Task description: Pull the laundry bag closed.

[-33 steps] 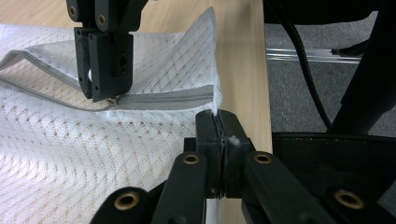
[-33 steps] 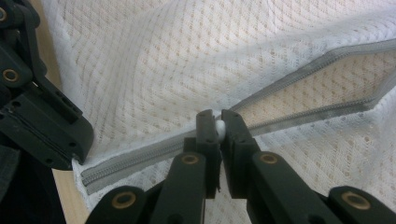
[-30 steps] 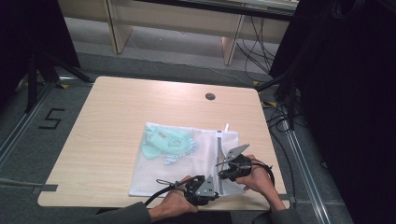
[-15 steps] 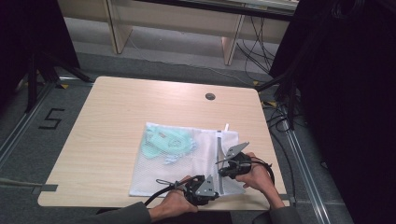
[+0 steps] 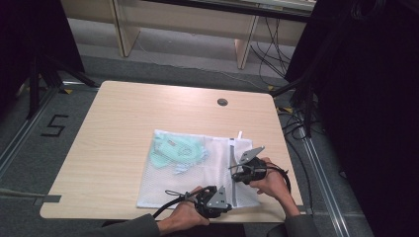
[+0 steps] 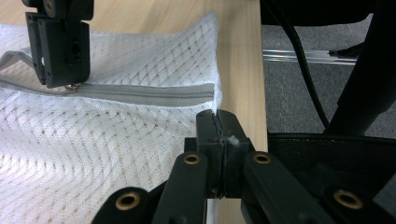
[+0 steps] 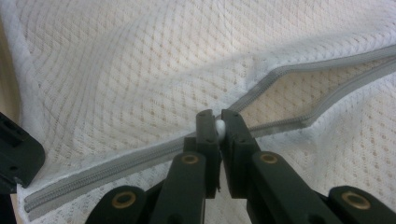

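Left gripper (image 6: 218,122) clamps bag (image 5: 197,170) corner; right gripper (image 7: 217,122) clamps zip pull (image 7: 219,126). Zipper (image 7: 261,91) part closed, far stretch gaping.

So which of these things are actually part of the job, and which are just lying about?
In use:
mesh bag
its grey zipper
zipper pull, pinched by the right gripper
left gripper, shut on the bag's corner

Just there:
green cloth inside the bag
round grommet in the table
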A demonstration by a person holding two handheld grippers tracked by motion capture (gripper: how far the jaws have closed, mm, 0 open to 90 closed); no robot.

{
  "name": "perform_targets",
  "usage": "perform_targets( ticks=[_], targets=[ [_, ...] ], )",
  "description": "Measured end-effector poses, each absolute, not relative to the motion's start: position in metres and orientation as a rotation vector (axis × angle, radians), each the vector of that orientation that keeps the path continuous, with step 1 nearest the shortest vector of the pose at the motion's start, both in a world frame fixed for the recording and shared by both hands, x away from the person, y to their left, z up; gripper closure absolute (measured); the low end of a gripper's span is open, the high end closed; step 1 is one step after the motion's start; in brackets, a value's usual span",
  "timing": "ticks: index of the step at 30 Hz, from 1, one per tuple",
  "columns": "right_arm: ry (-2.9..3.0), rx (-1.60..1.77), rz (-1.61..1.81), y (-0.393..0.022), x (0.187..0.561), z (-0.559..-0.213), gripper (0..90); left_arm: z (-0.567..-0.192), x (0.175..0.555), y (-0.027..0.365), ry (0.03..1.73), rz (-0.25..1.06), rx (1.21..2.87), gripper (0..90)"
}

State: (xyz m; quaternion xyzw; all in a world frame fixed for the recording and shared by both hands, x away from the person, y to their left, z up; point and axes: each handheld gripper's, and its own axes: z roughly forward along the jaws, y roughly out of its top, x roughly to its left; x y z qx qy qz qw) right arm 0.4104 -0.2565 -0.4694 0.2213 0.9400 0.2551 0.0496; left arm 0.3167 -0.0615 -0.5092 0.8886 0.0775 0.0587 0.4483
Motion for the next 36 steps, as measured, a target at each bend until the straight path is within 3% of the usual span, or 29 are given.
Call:
perform_targets(
  ticks=[36],
  targets=[
    [2.785, 0.727, 0.782, -0.259, 0.445, -0.469, 86.9, -0.511, 0.313, -0.064, 0.188, 0.103, 2.198, 88.9]
  ],
)
